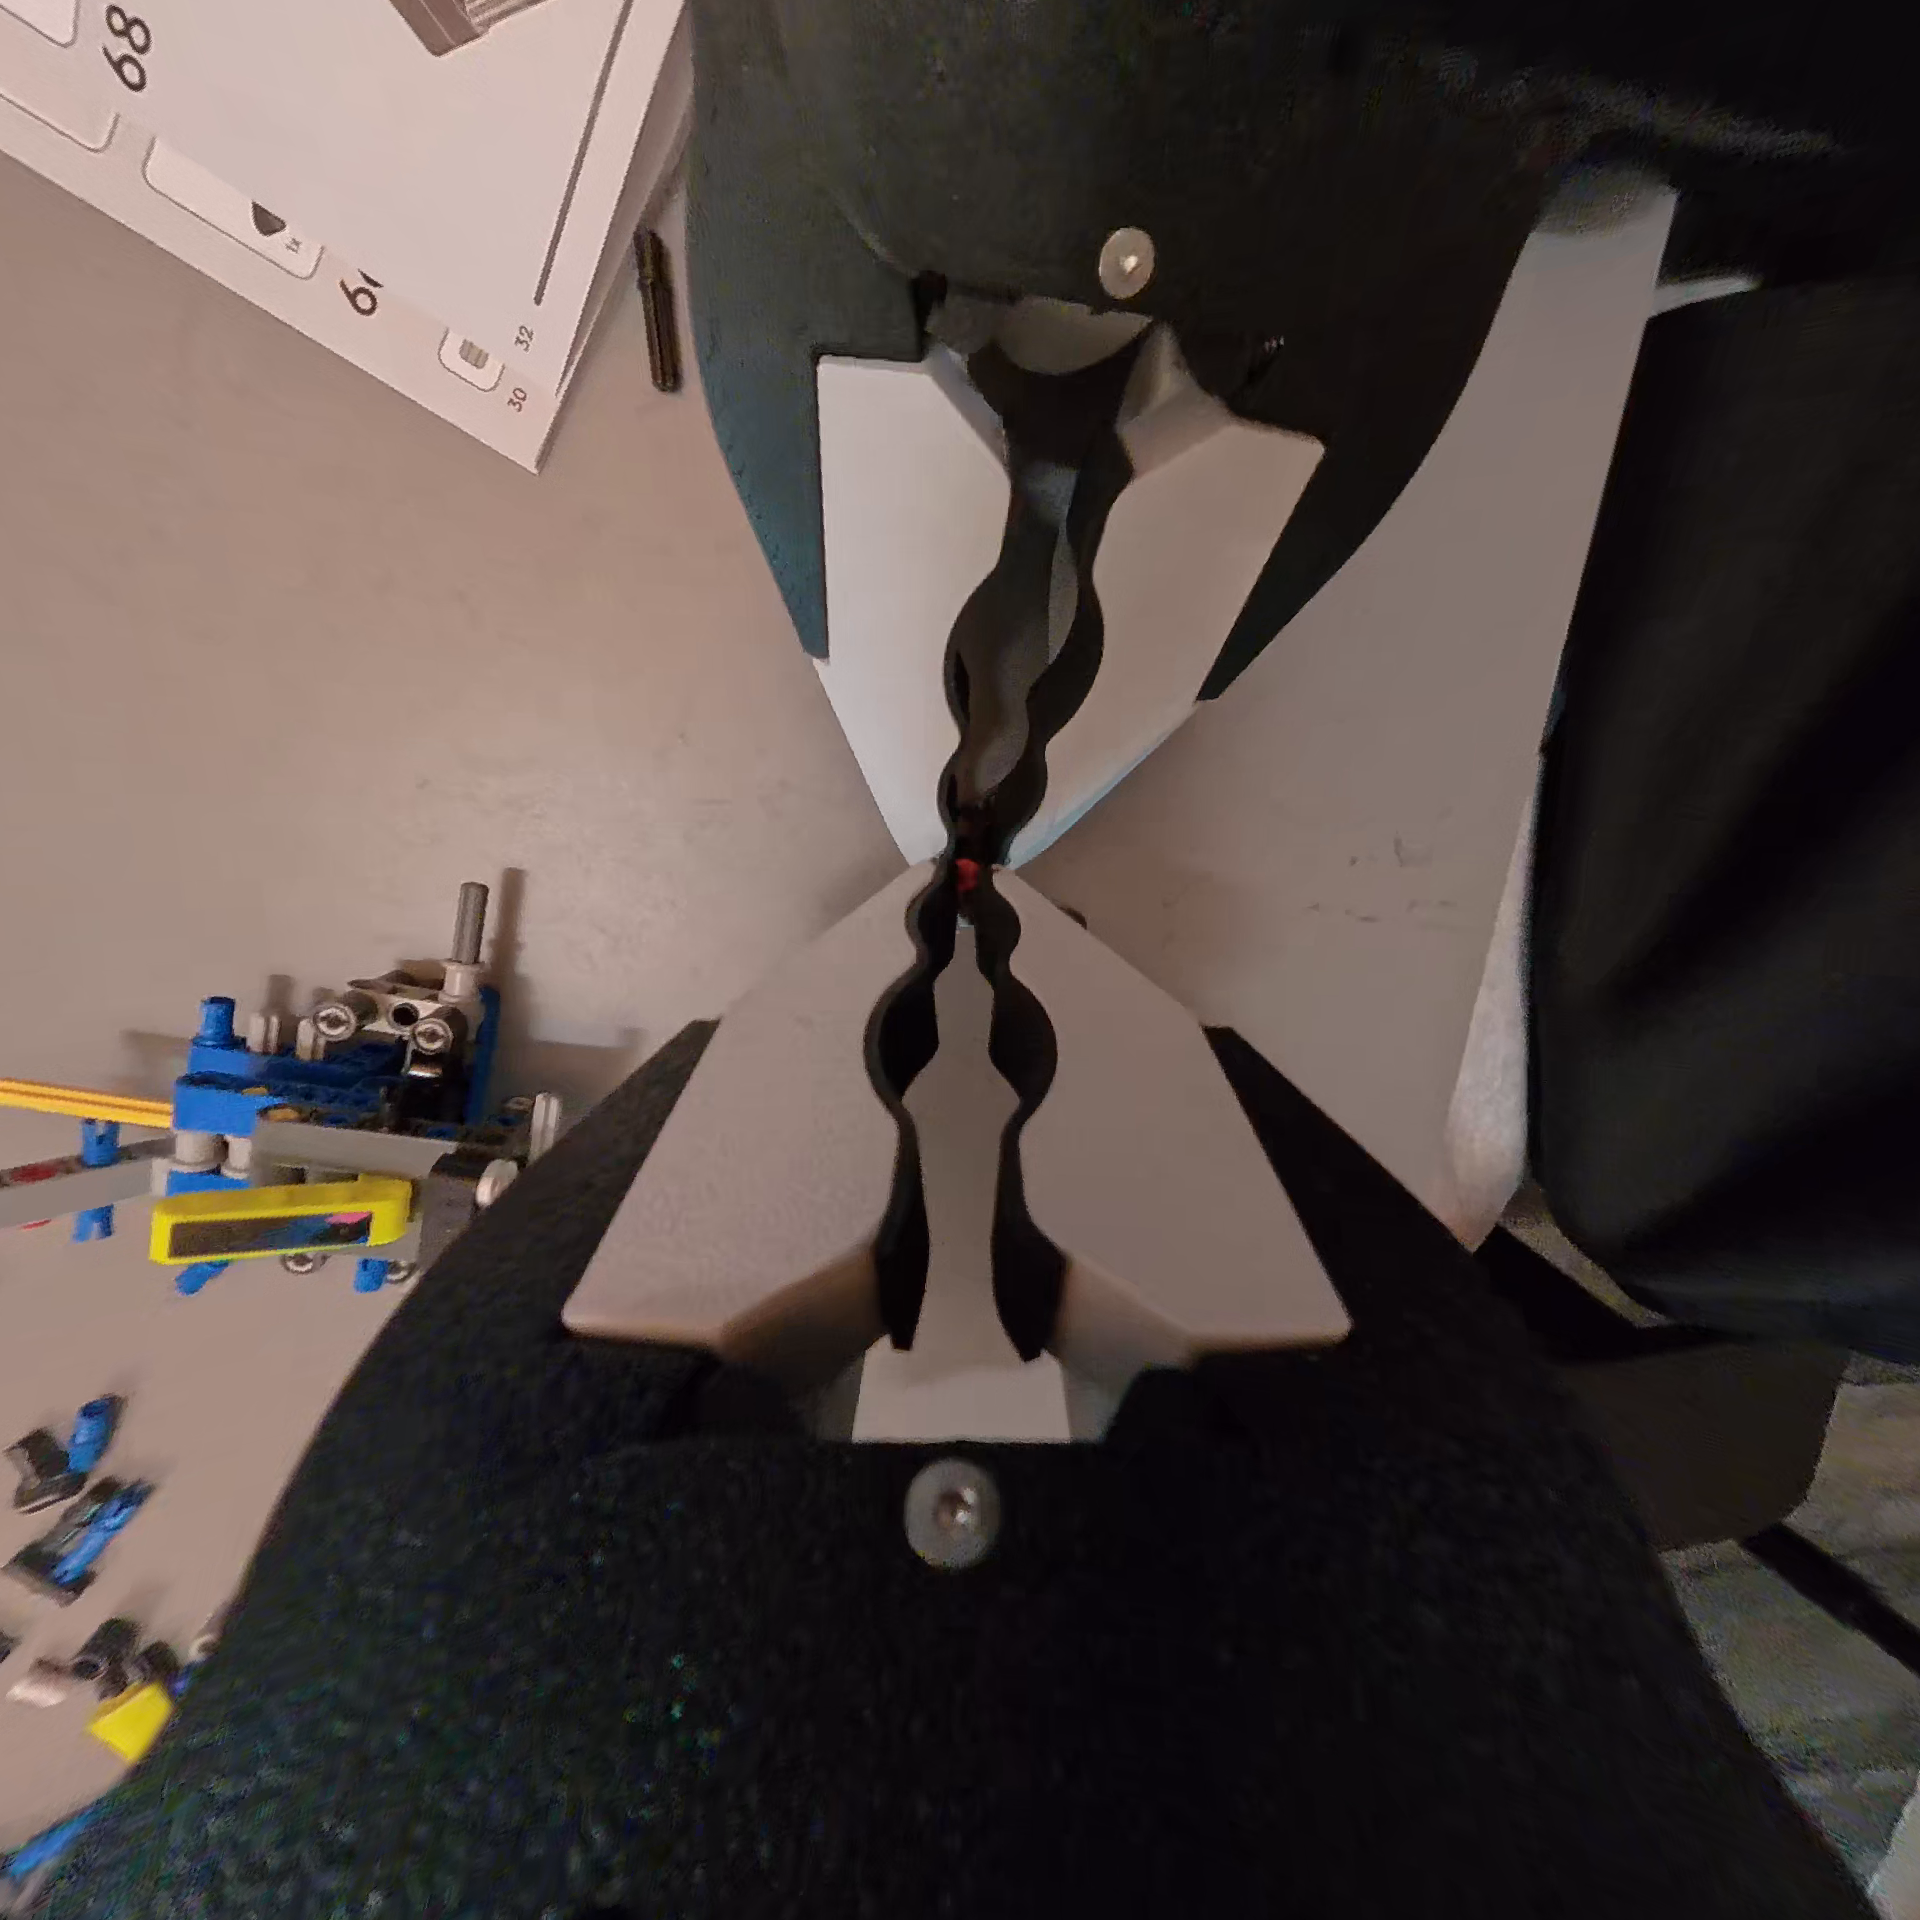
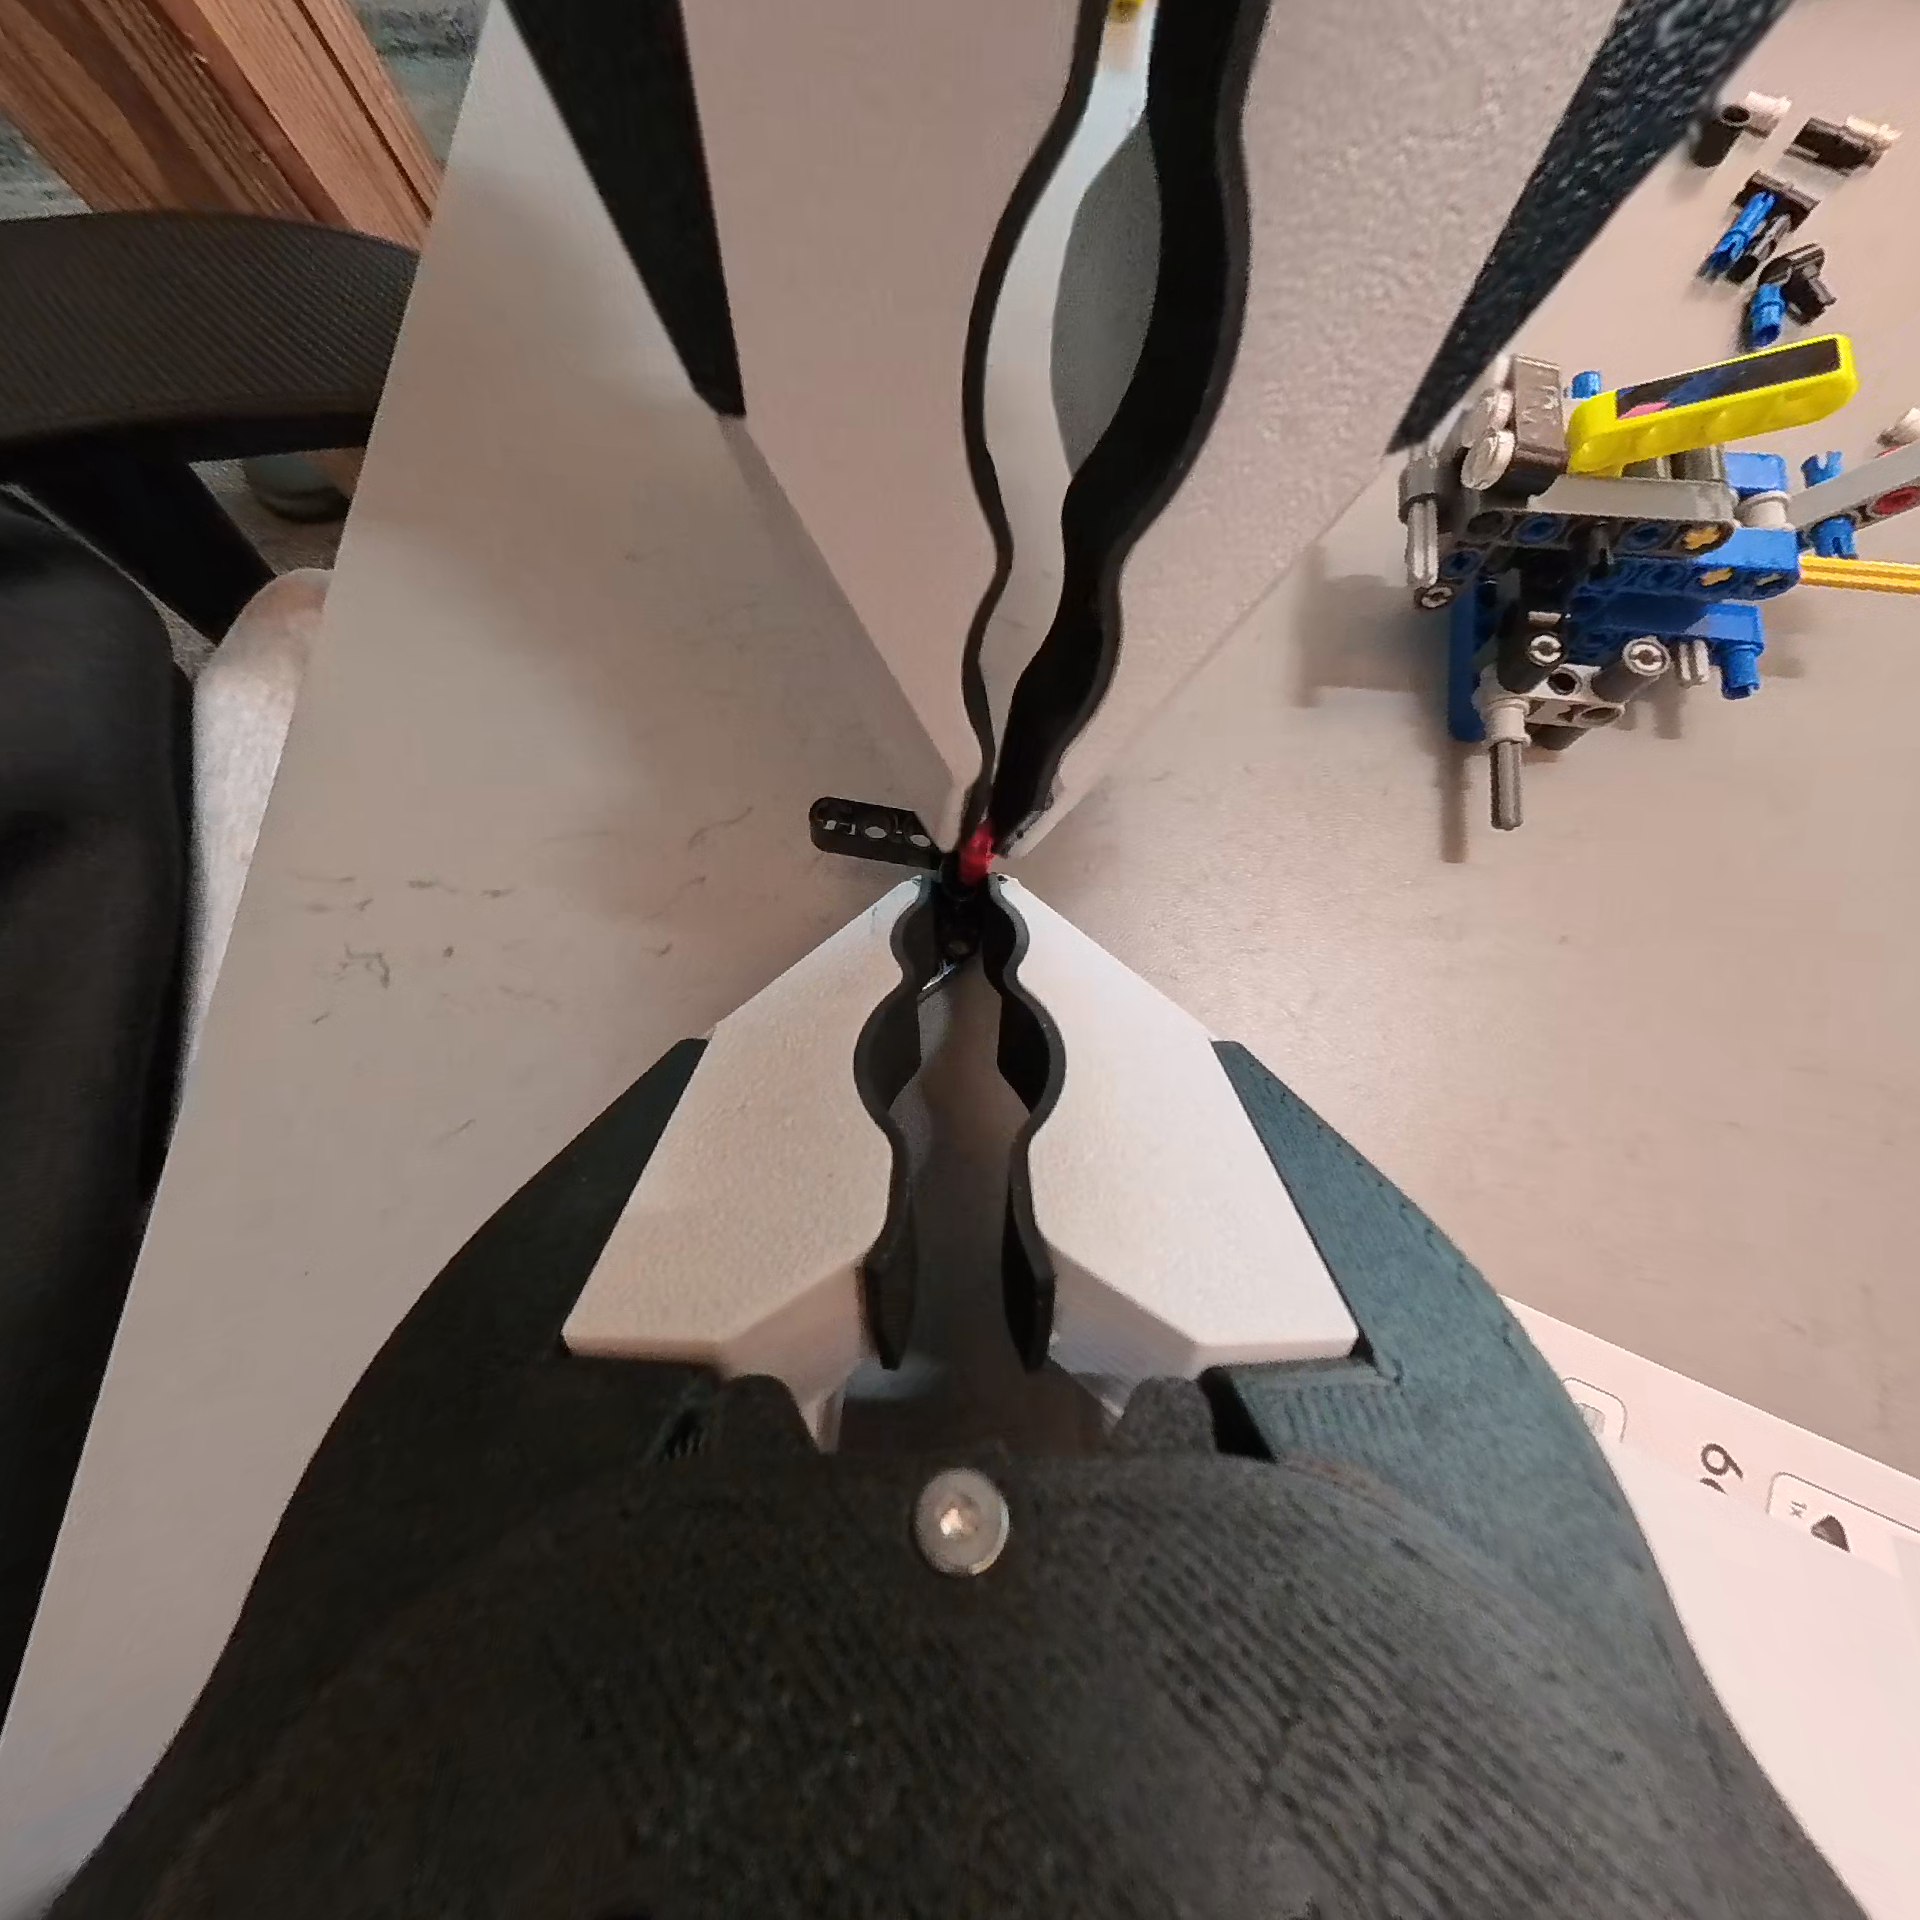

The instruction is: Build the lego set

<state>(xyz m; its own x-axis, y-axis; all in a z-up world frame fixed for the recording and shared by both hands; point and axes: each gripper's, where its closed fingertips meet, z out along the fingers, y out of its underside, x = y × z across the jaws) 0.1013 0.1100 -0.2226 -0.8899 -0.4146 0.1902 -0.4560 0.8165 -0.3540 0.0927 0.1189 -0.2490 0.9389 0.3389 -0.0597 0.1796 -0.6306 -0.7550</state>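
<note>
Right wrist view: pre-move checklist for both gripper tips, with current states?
1. Right gripper shut on the black holed beam: ok.
2. Left gripper pinching the red pin: ok.
3. Red pin touching the beam at the tips: ok.
4. Pin seated in a beam hole: cannot tell.
5. Blue brick assembly apart from both grippers: ok.
6. Instruction booklet away from the tips: ok.
</note>
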